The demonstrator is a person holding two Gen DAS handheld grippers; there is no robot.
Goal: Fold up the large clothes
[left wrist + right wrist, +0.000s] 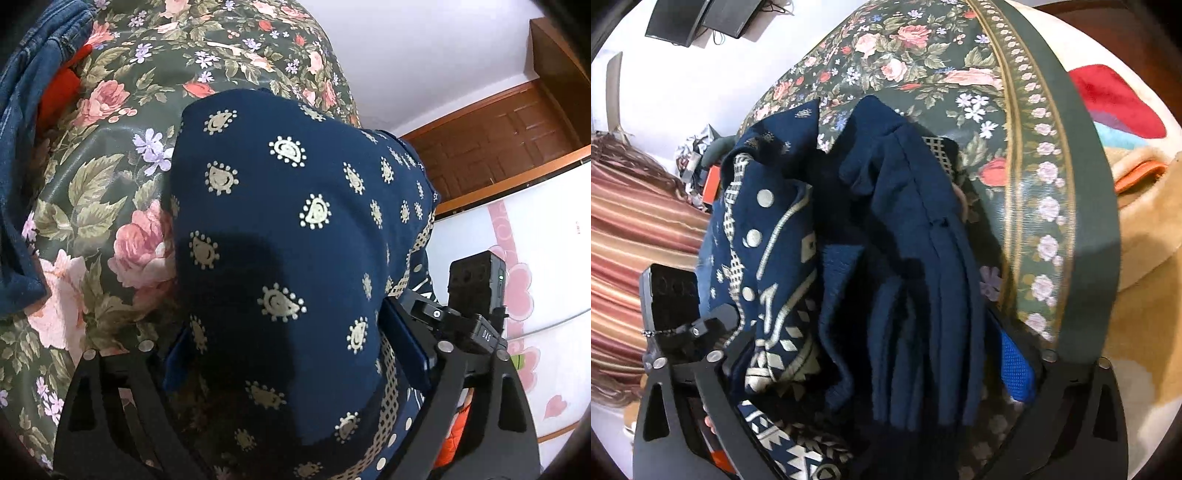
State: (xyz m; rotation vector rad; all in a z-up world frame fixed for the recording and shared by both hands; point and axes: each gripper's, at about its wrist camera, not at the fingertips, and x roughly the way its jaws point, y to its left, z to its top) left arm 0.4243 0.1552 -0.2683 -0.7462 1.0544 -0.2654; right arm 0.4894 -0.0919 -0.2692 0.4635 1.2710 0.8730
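Navy cloth fills the space between both sets of jaws, and that is the whole story right now. On the flowered tablecloth [110,177] lies the navy garment [288,229], part folded: a smooth panel with pale paisley marks sits under the left gripper [295,354], whose blue pads stand wide on either side of the fabric's near edge and do not visibly pinch it. Toward the tablecloth's bordered edge the right gripper [882,350] straddles a thick bunch of plain navy folds, jaws fairly wide; whether the pads bite I cannot tell. Risk one: that bunch is many layers, so a grab may catch only some, and the fold drags crooked. Risk two: the smooth panel could slide on the glossy tablecloth. Beyond the garment, a denim piece [26,147] lies at the tablecloth's far corner, well apart.
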